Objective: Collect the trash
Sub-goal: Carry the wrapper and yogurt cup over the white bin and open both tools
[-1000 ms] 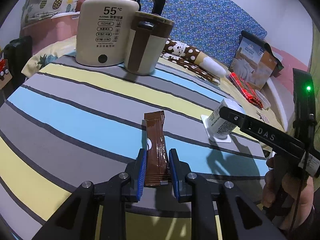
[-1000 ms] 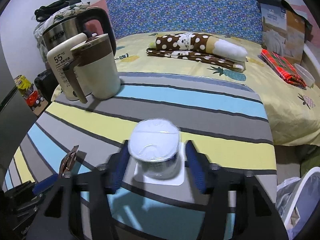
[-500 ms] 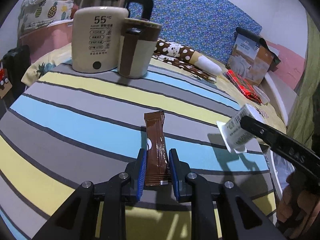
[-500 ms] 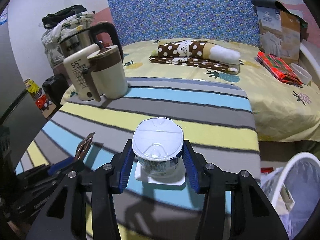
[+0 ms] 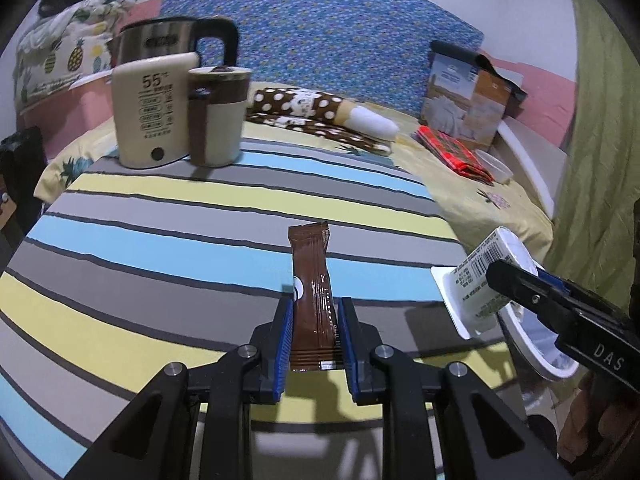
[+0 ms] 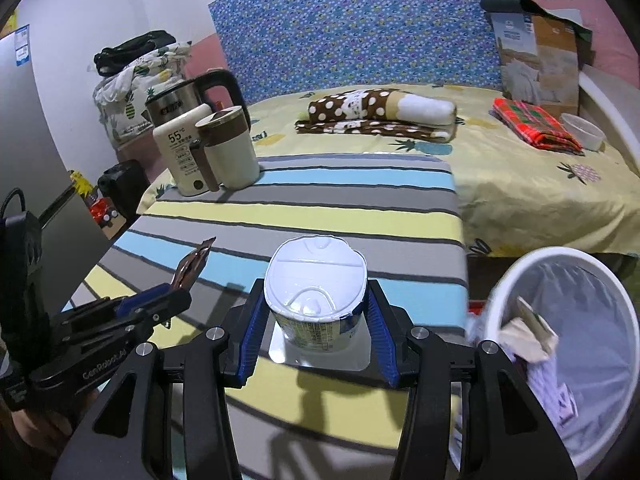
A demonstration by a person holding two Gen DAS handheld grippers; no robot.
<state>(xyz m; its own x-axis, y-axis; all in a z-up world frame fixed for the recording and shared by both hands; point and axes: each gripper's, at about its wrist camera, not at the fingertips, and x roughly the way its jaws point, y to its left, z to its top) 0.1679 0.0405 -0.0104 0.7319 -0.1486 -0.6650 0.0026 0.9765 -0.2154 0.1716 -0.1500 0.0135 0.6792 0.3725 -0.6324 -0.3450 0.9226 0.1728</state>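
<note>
Behind the table: bed with yellow pineapple sheet, blue floral headboard, spotted roll, red plaid cloth, cardboard box. Nearer: striped table, bare across the middle. At its far left corner, crowded together: steel kettle, cream warmer marked 55, brown-and-cream mug touching it. Off the table's near right edge, lower down: white bin with lined bag, scraps inside, mouth unobstructed. Above the near right part of the table: right gripper, blue pads pressed on both sides of a white cup, foil lid up, cup lifted clear of the cloth, just left of the bin. To its left, also raised over the cloth: left gripper, closed on the lower end of a brown sachet standing upright between the pads.
</note>
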